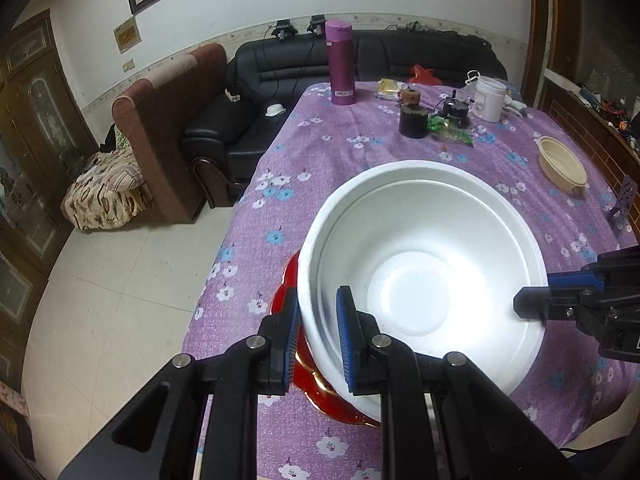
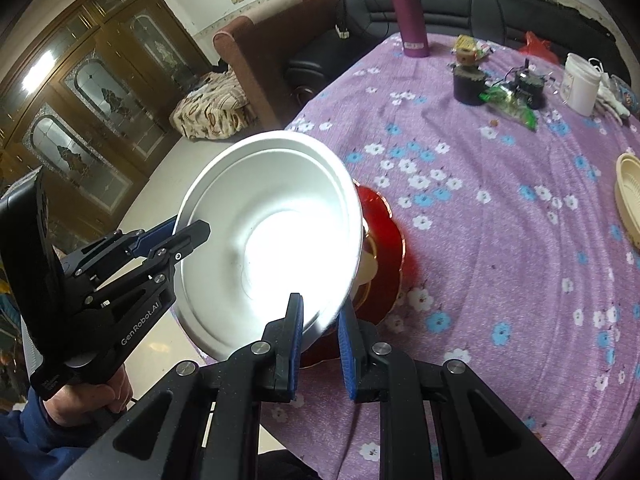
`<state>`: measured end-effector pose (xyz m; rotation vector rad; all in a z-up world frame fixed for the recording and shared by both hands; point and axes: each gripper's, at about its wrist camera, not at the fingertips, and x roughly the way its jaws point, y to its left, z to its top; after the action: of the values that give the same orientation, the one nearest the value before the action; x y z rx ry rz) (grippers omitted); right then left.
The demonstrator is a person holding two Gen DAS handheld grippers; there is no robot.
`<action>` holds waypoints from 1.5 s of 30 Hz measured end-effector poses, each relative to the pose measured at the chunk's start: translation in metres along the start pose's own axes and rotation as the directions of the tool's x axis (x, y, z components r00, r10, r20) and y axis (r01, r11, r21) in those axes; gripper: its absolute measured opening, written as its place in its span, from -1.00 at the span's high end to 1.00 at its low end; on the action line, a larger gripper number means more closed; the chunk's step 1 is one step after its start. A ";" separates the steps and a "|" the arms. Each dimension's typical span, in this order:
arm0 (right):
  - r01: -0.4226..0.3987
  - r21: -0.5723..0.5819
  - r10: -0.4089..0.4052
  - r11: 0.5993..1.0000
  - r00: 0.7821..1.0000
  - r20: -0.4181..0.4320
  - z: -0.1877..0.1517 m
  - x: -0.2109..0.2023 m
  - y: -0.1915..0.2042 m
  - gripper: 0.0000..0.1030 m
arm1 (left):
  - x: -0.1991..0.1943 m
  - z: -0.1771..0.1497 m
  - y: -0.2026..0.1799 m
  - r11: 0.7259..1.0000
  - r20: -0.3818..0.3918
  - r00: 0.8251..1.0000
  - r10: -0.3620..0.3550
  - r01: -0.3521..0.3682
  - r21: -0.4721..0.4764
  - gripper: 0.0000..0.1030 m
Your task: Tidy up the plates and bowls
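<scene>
A large white bowl (image 1: 420, 264) is held tilted above a red plate (image 1: 304, 376) with a gold rim on the purple flowered tablecloth. My left gripper (image 1: 318, 338) is shut on the bowl's near rim, one pad outside and one inside. My right gripper (image 2: 320, 346) is shut on the opposite rim of the white bowl (image 2: 272, 240); it also shows in the left wrist view (image 1: 532, 300). In the right wrist view the red plate (image 2: 384, 268) lies under the bowl, and the left gripper (image 2: 188, 232) grips the bowl's far rim.
A cream basket-like bowl (image 1: 560, 164) sits at the right table edge. At the far end stand a purple flask (image 1: 341, 64), a black jar (image 1: 414, 120), a white tub (image 1: 490, 98) and small clutter. The table's left edge drops to a tiled floor; sofas stand behind.
</scene>
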<state>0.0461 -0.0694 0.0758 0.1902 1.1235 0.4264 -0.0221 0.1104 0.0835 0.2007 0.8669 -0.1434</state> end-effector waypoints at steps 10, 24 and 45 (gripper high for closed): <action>-0.018 0.023 0.019 1.000 0.999 -0.049 0.001 0.022 -0.002 0.62 | 0.013 -0.005 0.007 1.000 -0.037 0.999 0.009 -0.009 -0.004 0.66; -0.018 0.032 0.021 0.999 0.996 -0.082 0.002 0.035 -0.005 0.59 | 0.025 -0.005 0.006 1.000 -0.060 0.998 0.011 -0.011 -0.003 0.66; 0.006 0.089 -0.007 0.996 1.000 0.006 -0.007 -0.004 -0.035 0.54 | -0.002 0.030 -0.029 0.999 0.043 0.999 -0.031 0.030 0.041 0.28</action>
<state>0.0467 -0.1033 0.0635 0.2657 1.1372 0.3698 -0.0077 0.0755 0.1007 0.2214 0.8245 -0.1932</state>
